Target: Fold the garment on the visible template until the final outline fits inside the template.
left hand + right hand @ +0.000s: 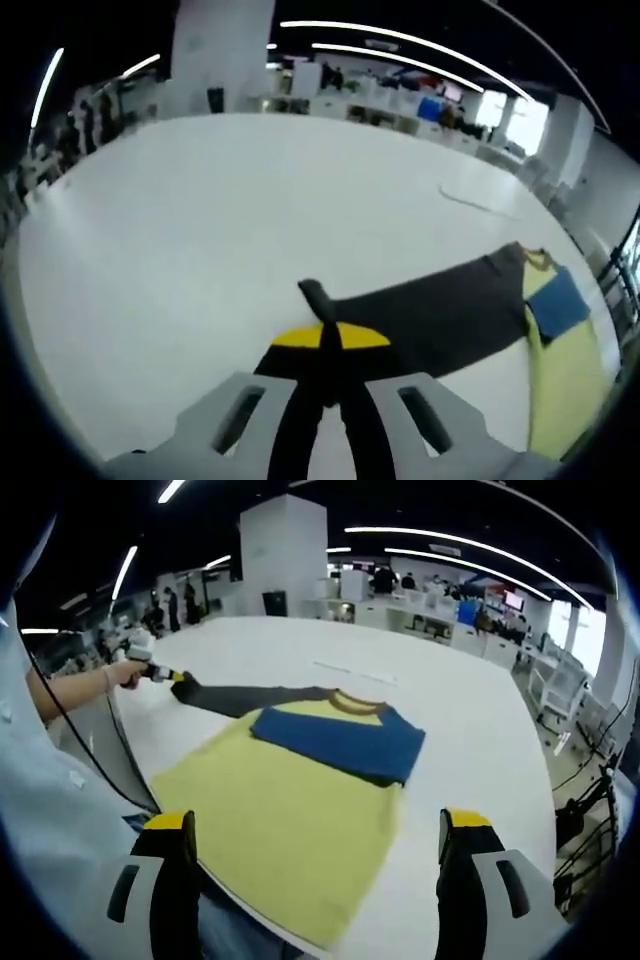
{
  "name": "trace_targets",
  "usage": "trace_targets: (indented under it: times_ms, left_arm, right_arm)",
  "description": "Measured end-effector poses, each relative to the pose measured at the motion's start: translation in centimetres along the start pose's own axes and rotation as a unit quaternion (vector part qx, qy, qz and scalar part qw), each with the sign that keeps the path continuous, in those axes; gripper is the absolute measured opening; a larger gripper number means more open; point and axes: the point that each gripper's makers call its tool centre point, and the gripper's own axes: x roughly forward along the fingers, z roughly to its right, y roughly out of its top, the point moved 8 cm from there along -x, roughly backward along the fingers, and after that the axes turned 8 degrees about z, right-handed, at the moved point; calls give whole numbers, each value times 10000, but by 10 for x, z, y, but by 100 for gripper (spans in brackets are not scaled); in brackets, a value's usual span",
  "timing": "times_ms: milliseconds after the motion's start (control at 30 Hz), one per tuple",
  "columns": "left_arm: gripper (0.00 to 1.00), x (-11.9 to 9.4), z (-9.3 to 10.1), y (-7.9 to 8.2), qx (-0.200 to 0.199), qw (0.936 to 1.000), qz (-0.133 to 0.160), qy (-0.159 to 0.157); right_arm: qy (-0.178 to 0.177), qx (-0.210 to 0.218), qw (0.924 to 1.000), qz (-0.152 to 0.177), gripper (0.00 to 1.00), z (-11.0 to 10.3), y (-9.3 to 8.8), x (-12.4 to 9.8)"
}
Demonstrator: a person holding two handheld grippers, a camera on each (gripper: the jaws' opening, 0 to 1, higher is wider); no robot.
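A yellow shirt (290,820) lies flat on the white table (470,710), collar (352,702) at the far end. Its blue sleeve (340,740) is folded across the chest. The dark grey sleeve (250,698) stretches out to the left, where my left gripper (175,677), held by a hand, is shut on its cuff. In the left gripper view the jaws of the left gripper (330,335) pinch that cuff (312,293), and the dark sleeve (440,310) runs right to the yellow body (565,380). My right gripper (316,821) hovers open over the shirt's near hem.
A person's forearm (70,685) and pale clothing (50,810) fill the left side, with a black cable (90,760) hanging past the table's near-left edge. A thin cord (350,672) lies on the table beyond the collar. Desks and people stand far behind.
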Motion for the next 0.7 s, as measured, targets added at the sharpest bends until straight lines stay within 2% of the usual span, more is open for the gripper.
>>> trace_targets:
  times_ms: [700]
  left_arm:
    - [0, -7, 39, 20, 208, 9986, 192, -442]
  right_arm:
    - [15, 19, 10000, 46, 100, 0, -6, -9]
